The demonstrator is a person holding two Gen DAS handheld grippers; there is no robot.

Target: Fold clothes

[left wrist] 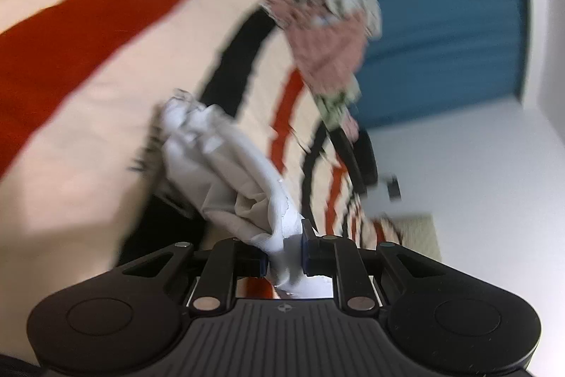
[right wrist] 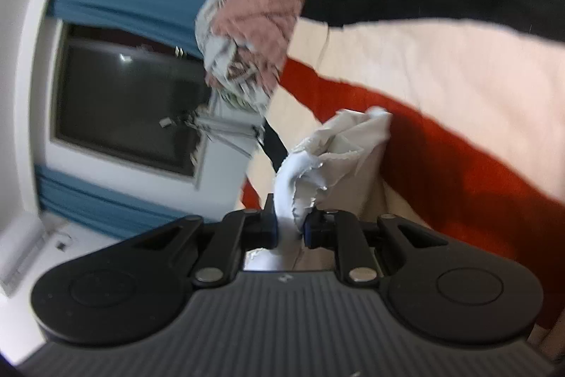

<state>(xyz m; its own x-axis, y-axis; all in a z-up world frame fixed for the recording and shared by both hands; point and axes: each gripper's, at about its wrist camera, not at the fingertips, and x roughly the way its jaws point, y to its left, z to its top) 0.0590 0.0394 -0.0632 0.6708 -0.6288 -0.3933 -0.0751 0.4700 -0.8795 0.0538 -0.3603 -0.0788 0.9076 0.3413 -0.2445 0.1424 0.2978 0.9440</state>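
Fabric is pinched by both tongs: a bunched white garment (left wrist: 226, 165) is gripped at its ribbed edge by the left tongs (left wrist: 284, 258), and the same pale cloth (right wrist: 339, 147) is clamped between the right tongs (right wrist: 291, 228). Beyond it, a cream bedspread (left wrist: 88, 115) with red and black stripes is seen, with a heap of pink patterned clothes (right wrist: 257, 34) at its edge. A blue curtain (left wrist: 445, 34) hangs behind, blurred.

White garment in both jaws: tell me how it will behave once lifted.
The white garment will probably flop: it already bunches and creases. It seems light, thin cloth. The ribbed edge clamped by the left gripper and right gripper should resist slipping.
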